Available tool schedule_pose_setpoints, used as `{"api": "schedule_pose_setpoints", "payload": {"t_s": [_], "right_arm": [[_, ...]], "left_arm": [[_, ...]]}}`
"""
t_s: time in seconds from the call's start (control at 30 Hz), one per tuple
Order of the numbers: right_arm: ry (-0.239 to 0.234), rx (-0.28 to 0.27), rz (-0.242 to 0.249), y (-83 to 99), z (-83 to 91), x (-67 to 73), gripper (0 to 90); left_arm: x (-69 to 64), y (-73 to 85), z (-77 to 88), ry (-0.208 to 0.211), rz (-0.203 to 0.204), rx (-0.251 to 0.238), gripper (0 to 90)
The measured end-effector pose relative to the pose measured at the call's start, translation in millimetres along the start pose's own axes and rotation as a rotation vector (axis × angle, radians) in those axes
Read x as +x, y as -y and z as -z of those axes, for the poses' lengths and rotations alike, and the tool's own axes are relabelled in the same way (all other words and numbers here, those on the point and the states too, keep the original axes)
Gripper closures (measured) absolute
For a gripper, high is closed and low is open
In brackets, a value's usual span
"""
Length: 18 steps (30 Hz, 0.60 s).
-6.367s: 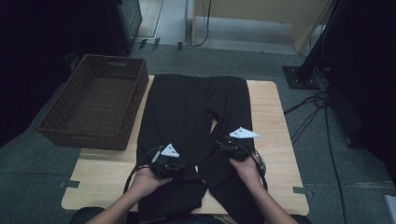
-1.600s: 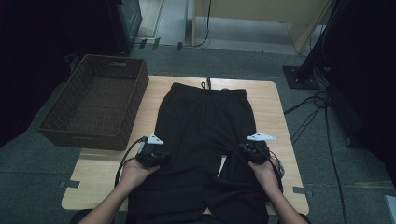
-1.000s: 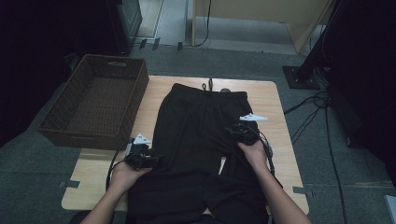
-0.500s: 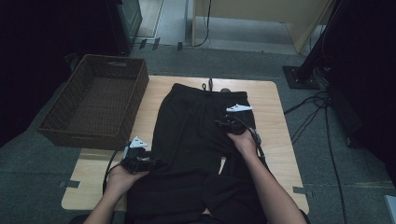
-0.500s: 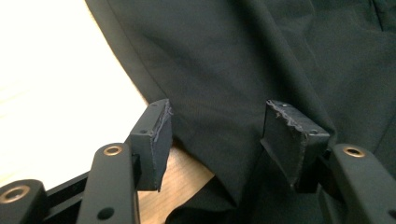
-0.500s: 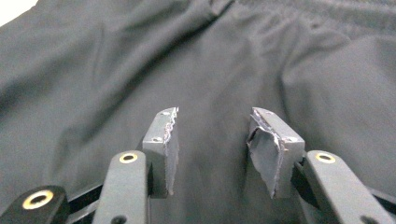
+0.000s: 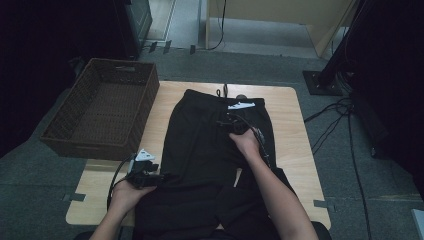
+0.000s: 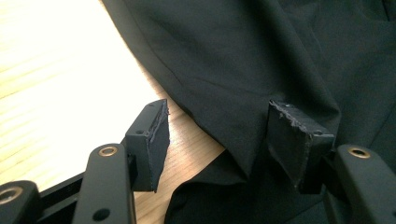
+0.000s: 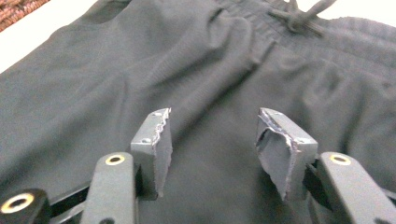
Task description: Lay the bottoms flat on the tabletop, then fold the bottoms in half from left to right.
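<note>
Black trousers (image 7: 215, 150) lying flat on surface (image 7: 295, 130). I'm easing left hand-held gripper (image 8: 219, 135) apart at the leg edge, nothing pinched; right hand-held gripper (image 9: 212, 140), opening and empty, has travelled up toward the waistband, ready to fold.

The high view is dim, dark around the table (image 7: 290, 120); the gripper views are brighter, wood overexposed, jaws slightly soft.
</note>
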State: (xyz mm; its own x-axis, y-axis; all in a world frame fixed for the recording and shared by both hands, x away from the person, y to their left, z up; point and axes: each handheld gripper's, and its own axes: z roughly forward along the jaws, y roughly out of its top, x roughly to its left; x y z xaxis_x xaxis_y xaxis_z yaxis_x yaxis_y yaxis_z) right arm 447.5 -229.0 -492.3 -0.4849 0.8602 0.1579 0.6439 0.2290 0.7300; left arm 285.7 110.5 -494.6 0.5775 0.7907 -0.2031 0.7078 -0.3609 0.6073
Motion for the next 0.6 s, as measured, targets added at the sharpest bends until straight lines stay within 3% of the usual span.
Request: {"api": "schedule_pose_setpoints", "payload": {"t_s": [0.13,0.3,0.4,0.6], "right_arm": [[0.022,0.036,0.038,-10.5,-11.6,11.8,41.4],[-0.010,0.033,0.022,-22.9,-24.6,21.5,38.9],[-0.028,0.025,0.034,-31.6,-33.7,30.0,33.0],[-0.050,0.030,0.045,-41.3,-47.0,44.3,32.2]], "left_arm": [[0.1,0.9,-0.2,0.003,-0.002,0.008,39.8],[-0.9,1.8,1.2,0.007,-0.008,0.005,39.9],[-1.4,2.5,1.2,0.004,-0.010,0.012,39.9],[-1.9,4.7,0.1,-0.001,-0.016,0.025,39.7]]}}
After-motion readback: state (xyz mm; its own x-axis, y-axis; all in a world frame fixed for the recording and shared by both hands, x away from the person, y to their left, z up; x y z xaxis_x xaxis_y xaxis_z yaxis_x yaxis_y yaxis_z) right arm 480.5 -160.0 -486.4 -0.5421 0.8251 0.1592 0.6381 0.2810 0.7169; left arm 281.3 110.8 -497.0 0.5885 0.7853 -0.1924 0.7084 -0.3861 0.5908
